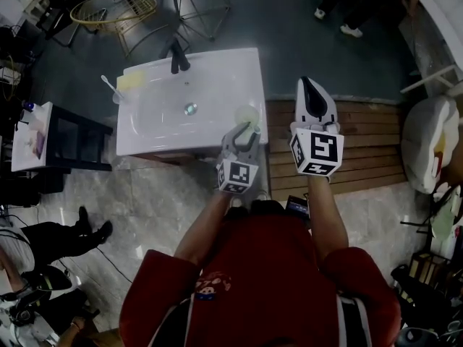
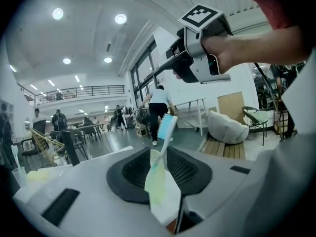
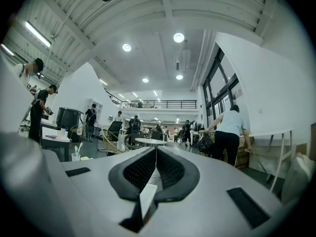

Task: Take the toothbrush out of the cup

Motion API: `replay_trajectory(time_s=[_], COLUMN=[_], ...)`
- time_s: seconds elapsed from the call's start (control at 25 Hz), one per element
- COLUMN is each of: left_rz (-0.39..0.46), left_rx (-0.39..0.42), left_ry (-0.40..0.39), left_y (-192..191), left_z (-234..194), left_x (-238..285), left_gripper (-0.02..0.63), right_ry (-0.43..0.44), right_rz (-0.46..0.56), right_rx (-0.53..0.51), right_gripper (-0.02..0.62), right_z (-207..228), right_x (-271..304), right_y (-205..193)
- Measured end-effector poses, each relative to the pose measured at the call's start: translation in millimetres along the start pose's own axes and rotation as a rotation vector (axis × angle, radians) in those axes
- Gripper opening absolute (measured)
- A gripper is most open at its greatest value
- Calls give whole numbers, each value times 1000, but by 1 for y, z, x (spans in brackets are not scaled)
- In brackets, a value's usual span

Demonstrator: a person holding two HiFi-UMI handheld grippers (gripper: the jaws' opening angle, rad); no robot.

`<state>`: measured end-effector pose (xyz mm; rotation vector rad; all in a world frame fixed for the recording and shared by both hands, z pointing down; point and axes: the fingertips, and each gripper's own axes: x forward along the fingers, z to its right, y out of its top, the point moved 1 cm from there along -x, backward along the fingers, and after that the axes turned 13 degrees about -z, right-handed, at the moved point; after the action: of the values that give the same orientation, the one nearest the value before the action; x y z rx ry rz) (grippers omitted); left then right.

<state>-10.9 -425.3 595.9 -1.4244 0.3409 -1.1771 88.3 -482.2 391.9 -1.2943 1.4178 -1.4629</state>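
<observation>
White rectangular ceramic washbasin [image 1: 217, 71] fills the middle, with slatted brown wooden decking [image 1: 376, 143] to its right. Right gripper [image 1: 309, 84] hangs over that decking, jaws pressed together on nothing. Left gripper [image 1: 244, 131] is at the basin's front right corner, right at the pale green translucent cup [image 1: 247, 114]. Its jaws stand narrow, clamped on the handle of the toothbrush with blue-and-white bristles [image 2: 166, 127], head poking up beyond them. From above its foot seems to be in the cup.
</observation>
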Motion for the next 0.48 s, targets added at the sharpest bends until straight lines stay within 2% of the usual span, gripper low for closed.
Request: replay_trajectory(time_s=[0.16,0.48], left_rz=[6,23], left_rx=[-16,-12], left_ry=[11,30], left_y=[-1,5], left_z=[0,-3], left_x=[-2,-4], left_gripper=[84,66], right_ry=[-6,-11], right_rz=[-1,-4], right_rx=[0,-1], right_gripper=[29,29], right_z=[2,3], right_x=[-2,-3], right_y=[0,-2])
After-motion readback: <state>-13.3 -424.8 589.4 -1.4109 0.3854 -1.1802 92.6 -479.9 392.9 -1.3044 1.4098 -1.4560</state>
